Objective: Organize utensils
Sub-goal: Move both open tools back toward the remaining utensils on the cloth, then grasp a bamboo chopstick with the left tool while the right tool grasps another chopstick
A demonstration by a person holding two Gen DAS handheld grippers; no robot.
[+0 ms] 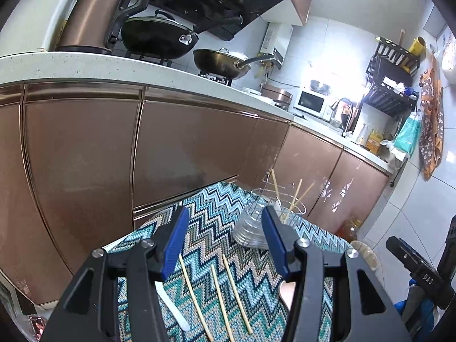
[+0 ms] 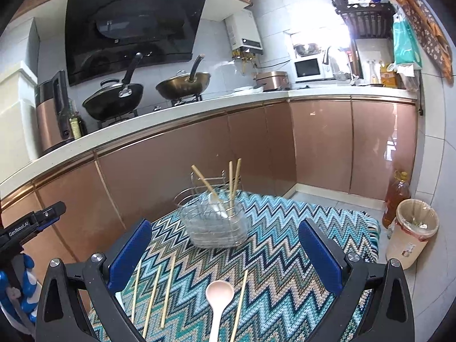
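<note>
A wire utensil holder [image 2: 212, 216] on a clear base stands on the zigzag cloth [image 2: 285, 256]; it holds three chopsticks and a white spoon [image 2: 218, 203]. It also shows in the left wrist view [image 1: 263, 213]. Three chopsticks [image 1: 216, 293] and a white spoon [image 1: 171, 306] lie on the cloth below my open left gripper [image 1: 225, 242]. In the right wrist view a pink spoon [image 2: 218, 299] and a chopstick [image 2: 239, 305] lie between the fingers of my open right gripper [image 2: 225, 250], with three chopsticks [image 2: 154, 293] to the left. Both grippers are empty.
Copper kitchen cabinets [image 2: 256, 148] stand behind the table. A bin [image 2: 410, 233] and an oil bottle [image 2: 397, 196] stand on the floor at the right. Woks [image 2: 114, 99] sit on the stove above.
</note>
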